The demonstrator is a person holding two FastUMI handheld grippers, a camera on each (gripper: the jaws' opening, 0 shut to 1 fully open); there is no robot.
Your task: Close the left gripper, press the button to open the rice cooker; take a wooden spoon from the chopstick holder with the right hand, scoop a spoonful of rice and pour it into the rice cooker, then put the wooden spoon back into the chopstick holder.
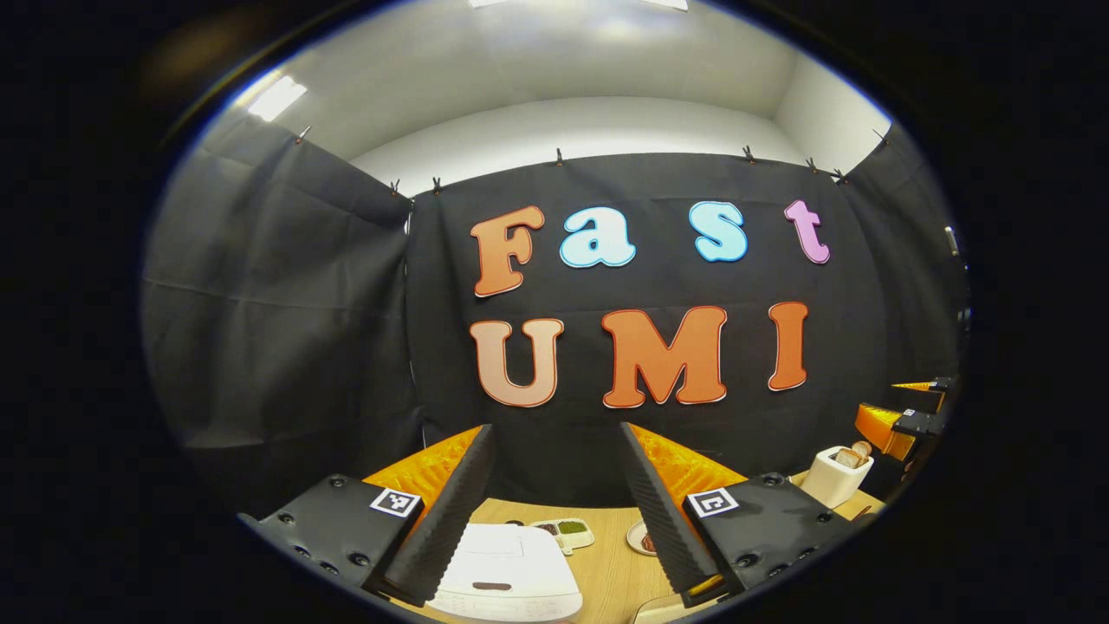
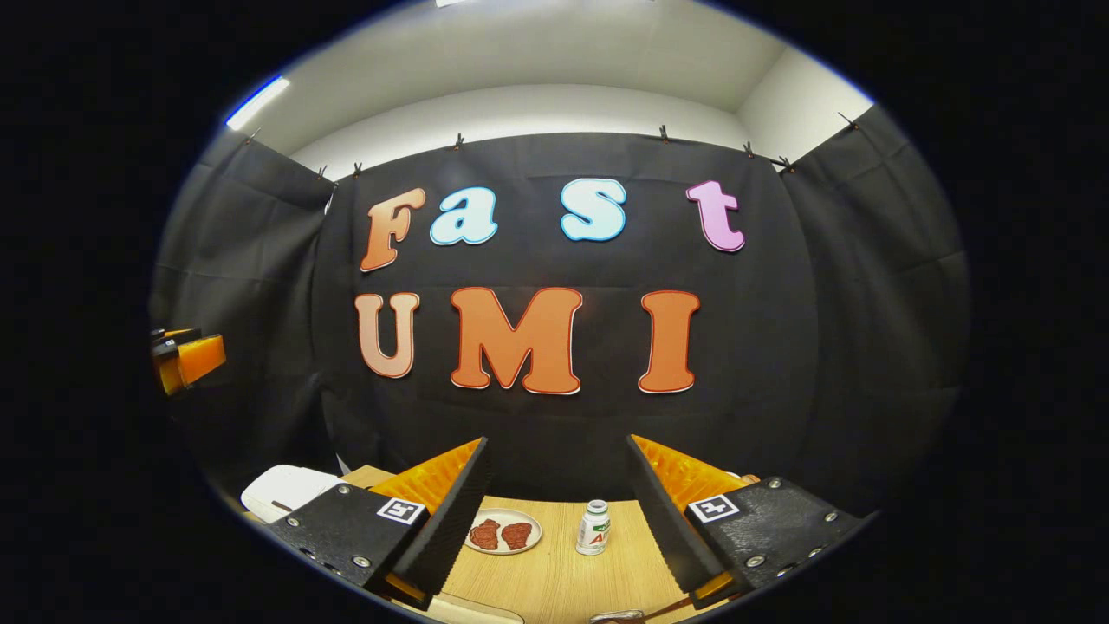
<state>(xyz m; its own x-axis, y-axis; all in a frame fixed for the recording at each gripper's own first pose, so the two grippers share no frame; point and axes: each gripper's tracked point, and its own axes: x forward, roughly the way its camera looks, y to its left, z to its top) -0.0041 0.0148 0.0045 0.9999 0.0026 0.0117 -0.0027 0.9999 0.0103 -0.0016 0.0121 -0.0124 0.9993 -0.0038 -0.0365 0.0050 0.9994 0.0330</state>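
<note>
Left gripper spread wide, empty, held above white rice cooker with lid down on wooden table. Beyond cooker, small tray and plate; white chopstick holder at far right, wooden spoon poking from its top. Right gripper likewise spread, empty, over plate of brown food and small white bottle, upright. Rice cooker off to its left.
</note>
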